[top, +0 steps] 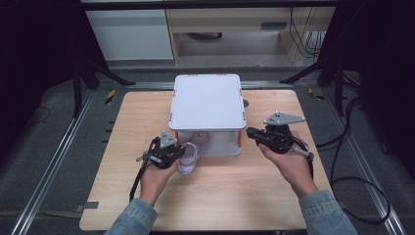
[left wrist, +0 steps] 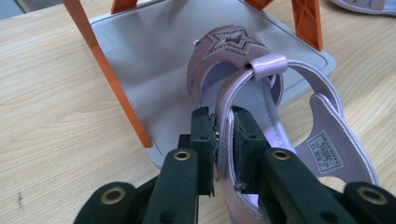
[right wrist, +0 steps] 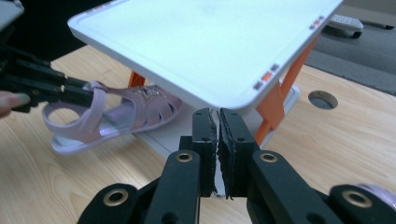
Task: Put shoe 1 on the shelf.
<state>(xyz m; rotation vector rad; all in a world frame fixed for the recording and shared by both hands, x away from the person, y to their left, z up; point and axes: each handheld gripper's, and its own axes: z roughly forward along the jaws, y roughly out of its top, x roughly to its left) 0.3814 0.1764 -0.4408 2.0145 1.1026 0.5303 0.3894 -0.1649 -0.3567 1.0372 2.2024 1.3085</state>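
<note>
Pale wood covers the table (top: 220,196), which stands on a dark floor crossed by metal rails, with light cabinets at the far side. Near the table's middle sits a white 2-level rack (top: 207,100) on orange posts, and a lilac sandal (left wrist: 243,93) lies with its toe on the lower shelf (left wrist: 140,70) and its heel hanging out over the near edge. The left gripper (left wrist: 225,140) pinches the sandal's ankle strap (left wrist: 225,107), its 2 black pads closed on either side of the thin band. The right gripper (right wrist: 218,140) hangs to the right of the rack, its jaws pressed together with nothing between them. The sandal looks light and soft: the straps would bend and twist under a pull, so a hold on the strap alone probably lets the shoe swing and sag. The sole appears stiffer, and a grip across the heel end or the sole's edge would likely steer it better. The smooth, slightly glossy upper may slip in hard pads. Nothing about it seems fragile. It is a small closed-toe sandal, pale purple throughout, with cut-out slots in the toe cap, a stitched star (left wrist: 231,42) on top, a loop holding the strap, and a printed label (left wrist: 325,150) on the insole.
</note>
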